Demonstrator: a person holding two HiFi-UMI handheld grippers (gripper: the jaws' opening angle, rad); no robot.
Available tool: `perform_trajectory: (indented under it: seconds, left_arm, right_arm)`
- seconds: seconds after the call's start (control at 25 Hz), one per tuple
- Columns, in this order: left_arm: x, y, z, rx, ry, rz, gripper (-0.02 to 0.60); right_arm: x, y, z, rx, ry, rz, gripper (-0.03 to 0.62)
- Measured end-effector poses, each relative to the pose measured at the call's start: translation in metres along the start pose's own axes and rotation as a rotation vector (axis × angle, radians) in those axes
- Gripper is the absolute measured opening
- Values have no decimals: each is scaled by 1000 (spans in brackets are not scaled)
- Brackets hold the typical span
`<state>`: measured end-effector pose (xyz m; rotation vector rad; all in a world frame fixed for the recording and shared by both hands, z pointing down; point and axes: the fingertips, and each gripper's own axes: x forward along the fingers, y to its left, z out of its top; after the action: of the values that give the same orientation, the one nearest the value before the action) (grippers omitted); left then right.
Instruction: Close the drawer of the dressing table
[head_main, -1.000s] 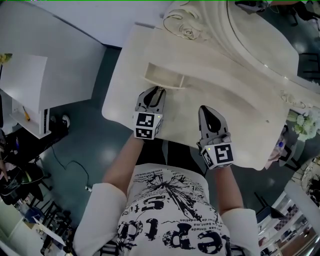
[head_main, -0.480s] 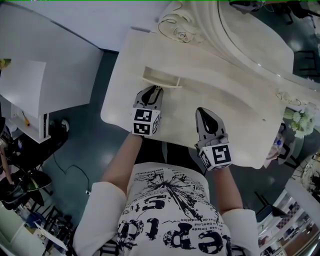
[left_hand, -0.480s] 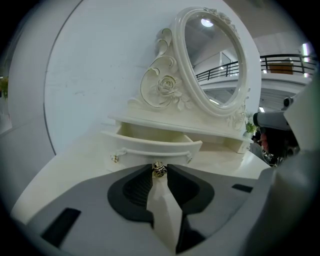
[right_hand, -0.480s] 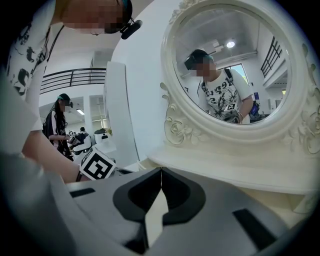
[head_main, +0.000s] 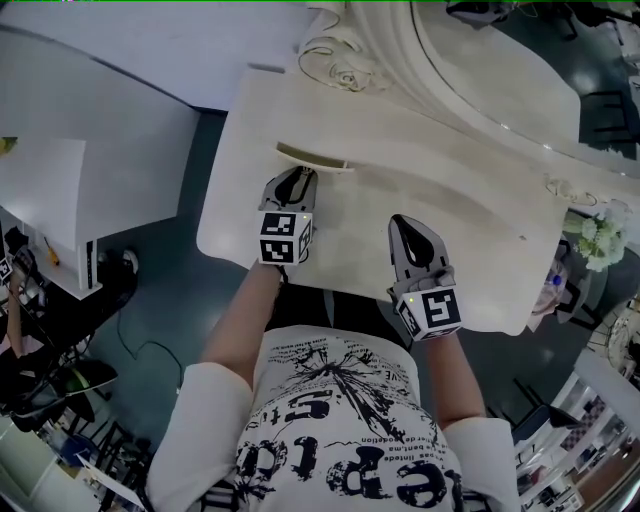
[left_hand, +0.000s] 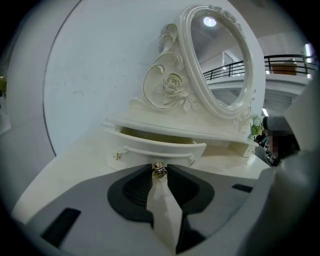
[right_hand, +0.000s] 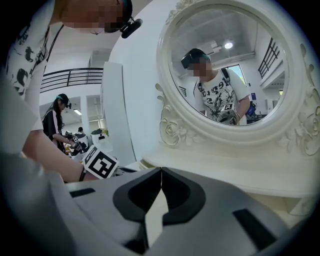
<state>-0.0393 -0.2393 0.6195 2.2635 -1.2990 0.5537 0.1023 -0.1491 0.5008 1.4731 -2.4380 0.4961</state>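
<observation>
At the left of the dressing table (head_main: 480, 230), the drawer (left_hand: 155, 147) is seen pulled partly out beneath the mirror (left_hand: 220, 60). Its small metal knob (left_hand: 159, 170) is pinched between the jaws of the left hand-held gripper (left_hand: 159, 175). The right hand-held gripper (right_hand: 161, 172) is held over the surface's front edge, jaws pressed together

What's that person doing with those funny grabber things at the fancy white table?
A person holds a gripper in each hand at the white dressing table. The left gripper pinches the little knob of the drawer, which stands partly open under the mirror. The right gripper is shut, empty, over the dressing table. The drawer probably gets pushed shut next.
</observation>
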Motion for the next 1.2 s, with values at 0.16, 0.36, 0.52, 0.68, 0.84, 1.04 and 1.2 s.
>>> perform_trajectory:
  seconds: [0.16,0.36,0.52,0.68,0.84,1.04,1.2]
  left_arm:
    - [4,2,4,-2,-1,6,103]
    - [11,3,8,-14,-1,12,103]
    - [15,4,10,-19,-4,12,103]
    - [20,4,15,-13,-15,6,103]
    - [27,4,21,-15,-26,6,103]
    - [32,4,24,-17,-27,4,103]
    - [32,5,25,-14,-36,-11,103]
  right_arm:
    - [-1,-6,-1,7,7,-12,17]
    - [2,-10,0,8,12,-14,17]
    - [2,-12,0,5,16,-18,17]
    - [3,-17,2,-2,12,-29,17]
    - [6,-20,3,-3,14,-32,17]
    - [8,-21,4,-3,18,-33,17]
    - [10,-22,3,9,20,-42,17]
